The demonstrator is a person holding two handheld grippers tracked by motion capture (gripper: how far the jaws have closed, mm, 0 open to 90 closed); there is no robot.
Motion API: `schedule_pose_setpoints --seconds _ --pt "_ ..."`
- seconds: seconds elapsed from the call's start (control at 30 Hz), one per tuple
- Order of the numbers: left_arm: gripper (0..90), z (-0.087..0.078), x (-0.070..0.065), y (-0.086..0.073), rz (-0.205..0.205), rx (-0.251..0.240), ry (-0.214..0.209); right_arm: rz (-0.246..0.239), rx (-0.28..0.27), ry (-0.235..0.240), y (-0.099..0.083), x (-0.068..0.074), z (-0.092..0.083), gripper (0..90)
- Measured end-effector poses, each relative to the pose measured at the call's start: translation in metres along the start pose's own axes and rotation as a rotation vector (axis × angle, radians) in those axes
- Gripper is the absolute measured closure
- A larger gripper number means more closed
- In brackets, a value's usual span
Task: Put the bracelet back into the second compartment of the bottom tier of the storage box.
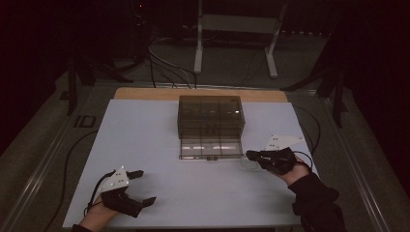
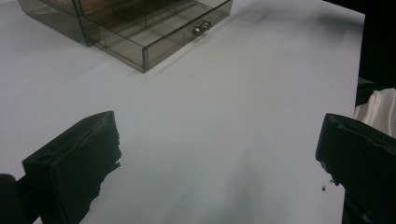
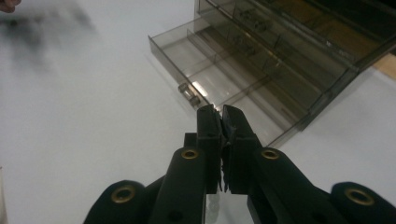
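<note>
cabinet: smoky translucent plastic drawer cabinet [image 1: 211,116] stood at upper centre of the high view, on the white tabletop [image 1: 145,140].
drawer: bottom clear compartmented drawer [image 1: 210,148] was pulled out toward the lower frame, with a small metal knob [image 1: 211,158] on its front; its compartments looked bare in the right gripper view.
right gripper: black two-jaw right gripper [image 1: 249,154] sat at centre right, jaws pressed together; whether something thin and clear lay between them could not be told. tips were just beside the drawer's right front corner.
left gripper: black two-jaw left gripper [image 1: 143,185] lay at lower left, jaws spread wide on nothing, well apart from the drawer.
cloth: white fabric [image 2: 378,109] showed at right edge of the left gripper view.
</note>
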State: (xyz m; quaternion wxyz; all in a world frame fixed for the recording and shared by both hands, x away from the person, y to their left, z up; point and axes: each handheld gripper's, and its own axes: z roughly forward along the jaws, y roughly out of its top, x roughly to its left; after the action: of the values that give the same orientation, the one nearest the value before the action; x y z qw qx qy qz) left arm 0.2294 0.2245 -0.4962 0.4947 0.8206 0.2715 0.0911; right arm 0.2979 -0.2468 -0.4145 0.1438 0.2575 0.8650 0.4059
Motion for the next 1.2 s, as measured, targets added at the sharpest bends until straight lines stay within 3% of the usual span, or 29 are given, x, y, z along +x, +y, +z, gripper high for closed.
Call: schedule_pose_setpoints --seconds 0.63,1.2 --pt "0.0 0.000 0.000 0.000 0.003 -0.002 -0.003 -0.074 -0.042 -0.002 0.049 -0.006 0.014 87.8" --pt "0.0 -0.001 0.000 0.000 0.007 -0.002 -0.003 -0.092 -0.058 0.030 0.071 -0.006 0.035 87.7"
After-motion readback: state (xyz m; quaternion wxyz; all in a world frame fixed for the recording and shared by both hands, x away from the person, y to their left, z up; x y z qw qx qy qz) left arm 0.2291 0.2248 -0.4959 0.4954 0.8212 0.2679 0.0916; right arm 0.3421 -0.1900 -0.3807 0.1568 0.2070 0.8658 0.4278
